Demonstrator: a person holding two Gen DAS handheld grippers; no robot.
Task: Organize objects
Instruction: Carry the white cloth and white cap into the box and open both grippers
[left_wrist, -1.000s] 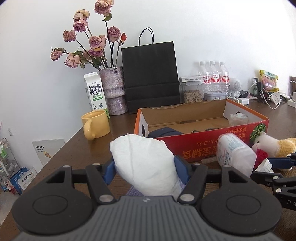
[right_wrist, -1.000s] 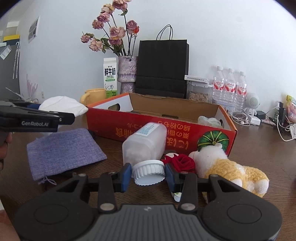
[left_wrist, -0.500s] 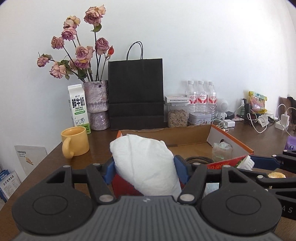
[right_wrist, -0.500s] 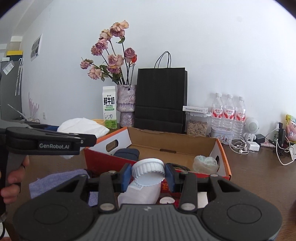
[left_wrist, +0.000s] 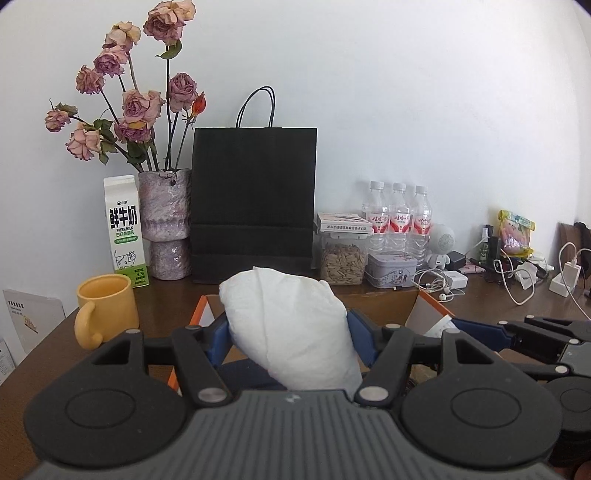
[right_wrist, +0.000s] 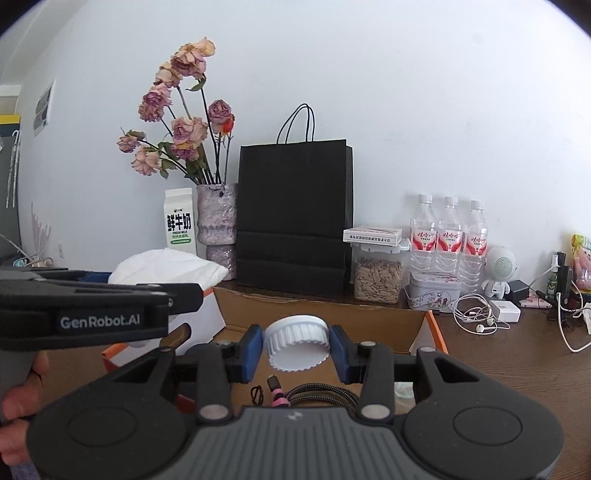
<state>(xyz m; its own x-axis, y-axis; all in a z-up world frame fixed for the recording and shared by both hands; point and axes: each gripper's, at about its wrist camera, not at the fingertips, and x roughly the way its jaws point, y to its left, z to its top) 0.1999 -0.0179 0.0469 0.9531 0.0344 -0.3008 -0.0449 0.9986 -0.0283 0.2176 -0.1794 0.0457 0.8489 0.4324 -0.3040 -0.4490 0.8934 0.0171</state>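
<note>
My left gripper (left_wrist: 288, 334) is shut on a soft white packet (left_wrist: 291, 321), whose top sticks up between the blue pads. It hangs over the left end of the open cardboard box (left_wrist: 430, 317) with its orange rim. My right gripper (right_wrist: 297, 347) is shut on the ribbed white cap of a plastic bottle (right_wrist: 297, 339); the bottle's body is hidden below the jaws. It hovers over the box's inside (right_wrist: 332, 314), where a braided cable (right_wrist: 317, 393) lies. The left gripper (right_wrist: 92, 306) and its packet (right_wrist: 166, 267) show at the left of the right wrist view, held by a hand (right_wrist: 18, 398).
Behind the box stand a yellow mug (left_wrist: 105, 310), a milk carton (left_wrist: 125, 229), a vase of dried roses (left_wrist: 166, 225), a black paper bag (left_wrist: 255, 199), a seed jar (left_wrist: 343, 258), a tin (left_wrist: 391, 269) and three water bottles (left_wrist: 400, 218). Chargers and cables (left_wrist: 517, 280) clutter the right.
Both grippers have risen and moved forward, from in front of the box to over it. The bottle has left the table beside the plush toy. Both grips stay the same.
</note>
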